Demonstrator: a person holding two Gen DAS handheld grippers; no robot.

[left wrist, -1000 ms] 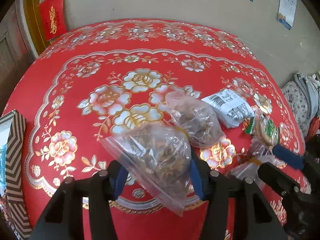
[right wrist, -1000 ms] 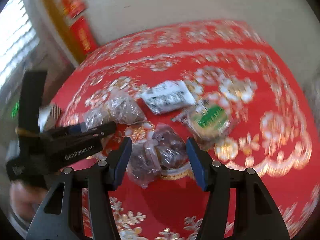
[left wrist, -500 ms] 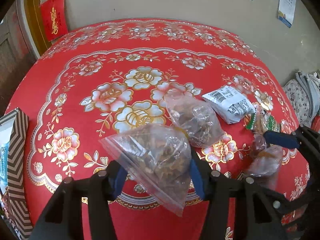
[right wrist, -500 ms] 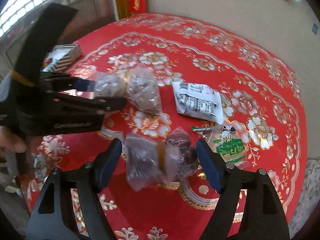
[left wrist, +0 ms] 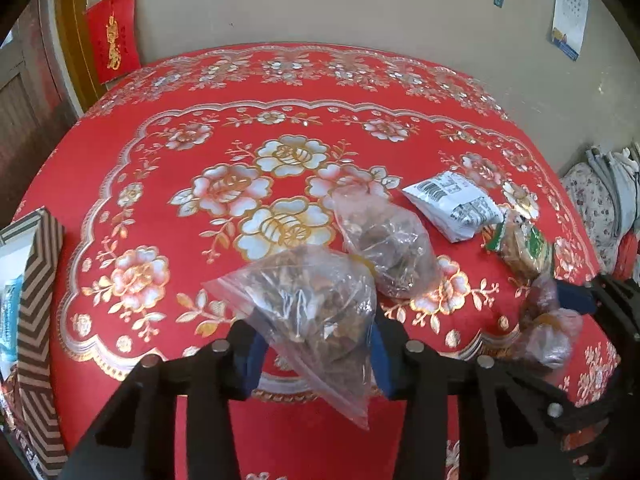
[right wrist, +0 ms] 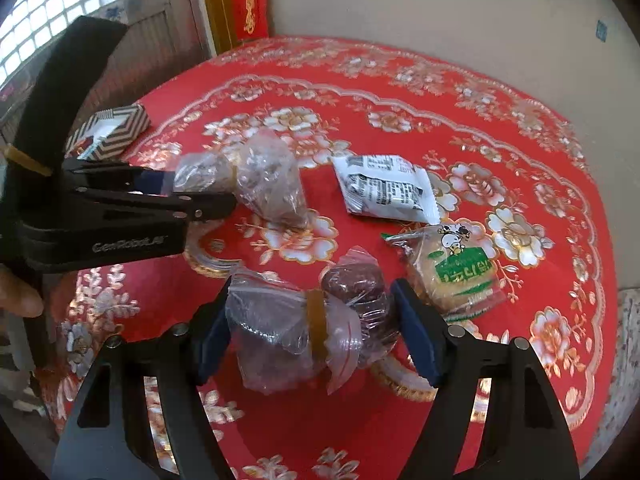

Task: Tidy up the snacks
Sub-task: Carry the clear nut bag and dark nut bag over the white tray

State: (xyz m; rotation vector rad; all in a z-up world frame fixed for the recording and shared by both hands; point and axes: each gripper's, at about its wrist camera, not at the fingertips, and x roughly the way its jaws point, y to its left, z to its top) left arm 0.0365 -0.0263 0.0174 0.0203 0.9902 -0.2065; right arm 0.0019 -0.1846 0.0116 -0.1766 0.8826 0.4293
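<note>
Presently, the sorting is judged to be at an early stage: nothing in hand has yet been put away, and the box [left wrist: 40, 300] stands well apart at the left edge of the table [left wrist: 200, 128]. Something blue is seen inside it; what it is cannot be told.

Items in hand, two:
- One zip bag [left wrist: 316, 312] of dried brown pieces is clamped in the left gripper [left wrist: 316, 340] and held above the cloth. The jaws have just been closing, with the bag between them.
- One banded bag [right wrist: 272, 320] of dark lumps is spanned end to end by the right gripper [right wrist: 312, 284]. The jaws are set wide and have just been closing a little; the pads are laid against both ends, though how firmly cannot be told.

Items left on the table, three:
- One clear bag [left wrist: 384, 248] of dried pieces, just behind the zip bag.
- One white packet [left wrist: 452, 208] with black print, near the clear bag.
- One cake packet [left wrist: 520, 248] with a green label, just beside the white packet.

Totals: five snacks are counted, three in clear bags and two in printed packets; one box; two grippers.

Outstanding, as judged: both held bags are to be carried to their place, and the three lying items are to be fetched afterwards.
</note>
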